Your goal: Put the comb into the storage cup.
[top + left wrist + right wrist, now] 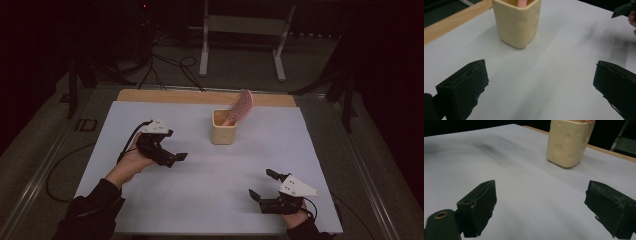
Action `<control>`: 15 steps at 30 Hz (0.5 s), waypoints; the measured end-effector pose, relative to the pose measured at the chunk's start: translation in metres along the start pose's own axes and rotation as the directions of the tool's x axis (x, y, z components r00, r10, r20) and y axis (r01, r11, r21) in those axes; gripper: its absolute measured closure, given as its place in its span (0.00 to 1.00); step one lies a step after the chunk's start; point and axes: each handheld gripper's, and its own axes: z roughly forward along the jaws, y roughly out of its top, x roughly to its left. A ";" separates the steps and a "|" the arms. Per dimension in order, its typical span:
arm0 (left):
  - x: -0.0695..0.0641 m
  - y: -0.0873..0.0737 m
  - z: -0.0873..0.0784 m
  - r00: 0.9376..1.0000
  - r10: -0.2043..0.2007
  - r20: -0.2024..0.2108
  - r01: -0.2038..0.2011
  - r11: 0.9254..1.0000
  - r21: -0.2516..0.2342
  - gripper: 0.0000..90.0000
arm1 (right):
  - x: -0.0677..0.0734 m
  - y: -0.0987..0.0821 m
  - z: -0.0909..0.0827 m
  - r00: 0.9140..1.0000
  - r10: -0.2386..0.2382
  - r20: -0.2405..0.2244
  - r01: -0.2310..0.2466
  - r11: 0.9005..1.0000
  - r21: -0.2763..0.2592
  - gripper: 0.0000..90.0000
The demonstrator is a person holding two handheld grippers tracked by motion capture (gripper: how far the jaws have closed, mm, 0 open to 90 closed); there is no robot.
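Pink brush [241, 106] handle hidden inside cream cup [223, 128], head protruding.

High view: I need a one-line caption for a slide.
Two open grippers, left and right, flank a cream cup holding a pink hairbrush.

A cup [223, 127] stands upright on the sheet [210, 200] that covers most of the table [200, 96], a little behind the middle, and a hairbrush [241, 106] stands in it handle down, its head leaning out over the rim to the right. The left gripper [172, 156] sits to the left of the cup and somewhat nearer the person, while the right gripper [263, 184] is well apart from it near the front right of the sheet. Behind the table, on the floor, stands a metal frame [242, 30], with cables [170, 67] to its left.
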 end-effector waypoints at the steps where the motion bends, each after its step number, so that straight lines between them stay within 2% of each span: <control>1: 0.000 -0.003 -0.003 1.000 -0.005 -0.002 0.005 1.000 -0.003 0.00 | 0.000 0.000 0.000 1.000 0.000 0.000 0.000 1.000 0.000 0.11; 11: -0.003 -0.028 -0.031 0.999 -0.021 -0.043 0.021 1.000 -0.005 0.00 | 0.001 0.000 0.001 1.000 -0.005 0.002 0.005 1.000 0.003 0.11; 15: -0.006 -0.040 -0.039 0.998 -0.030 -0.047 0.030 1.000 -0.002 0.00 | 0.000 0.000 0.001 1.000 -0.004 0.002 0.004 1.000 0.005 0.11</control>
